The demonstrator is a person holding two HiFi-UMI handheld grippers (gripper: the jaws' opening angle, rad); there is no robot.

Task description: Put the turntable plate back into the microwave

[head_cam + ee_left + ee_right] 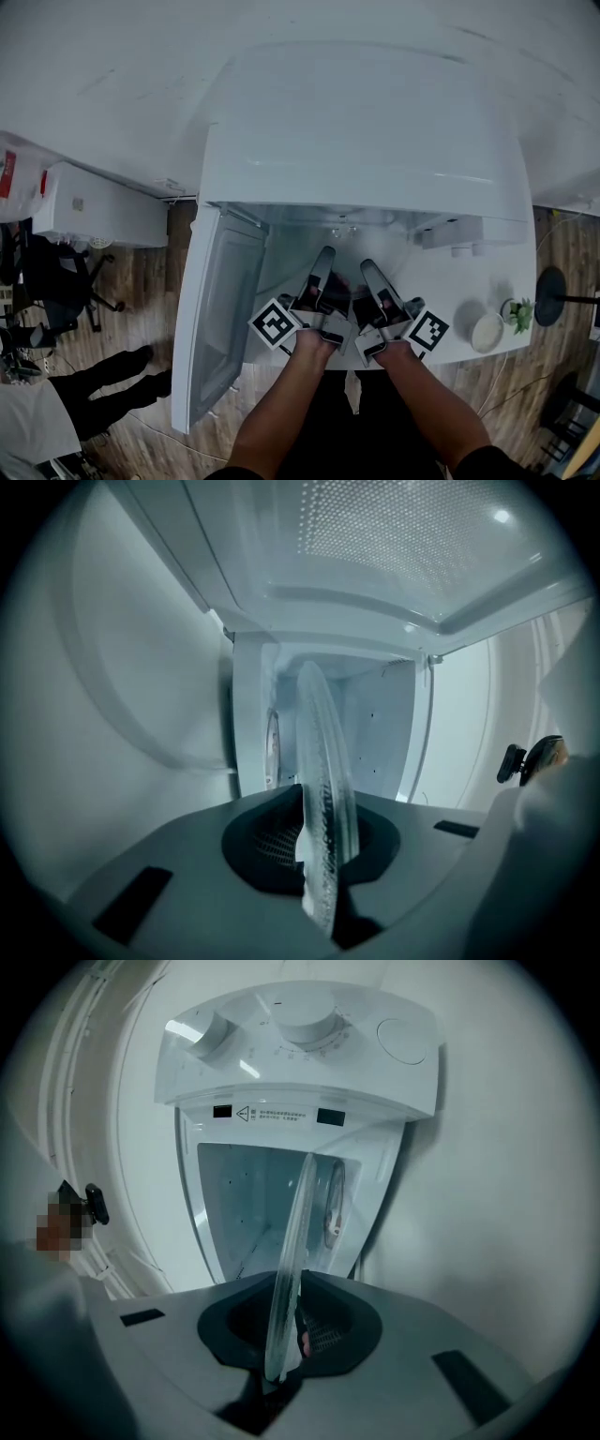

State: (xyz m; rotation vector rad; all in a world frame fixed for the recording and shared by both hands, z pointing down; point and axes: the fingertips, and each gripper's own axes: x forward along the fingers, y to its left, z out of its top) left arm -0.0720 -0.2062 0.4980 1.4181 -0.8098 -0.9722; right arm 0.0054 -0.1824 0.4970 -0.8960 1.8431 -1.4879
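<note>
**Glass turntable plate (323, 789) at the microwave (361, 141) mouth, not yet seated**

The microwave's door (220, 309) is swung wide open. The plate hangs at the cavity opening, its near rim pinched by the left gripper (325, 253) and the right gripper (367, 267), both clamped tight. Remaining, I judge: slide it in, seat it, release.
</note>
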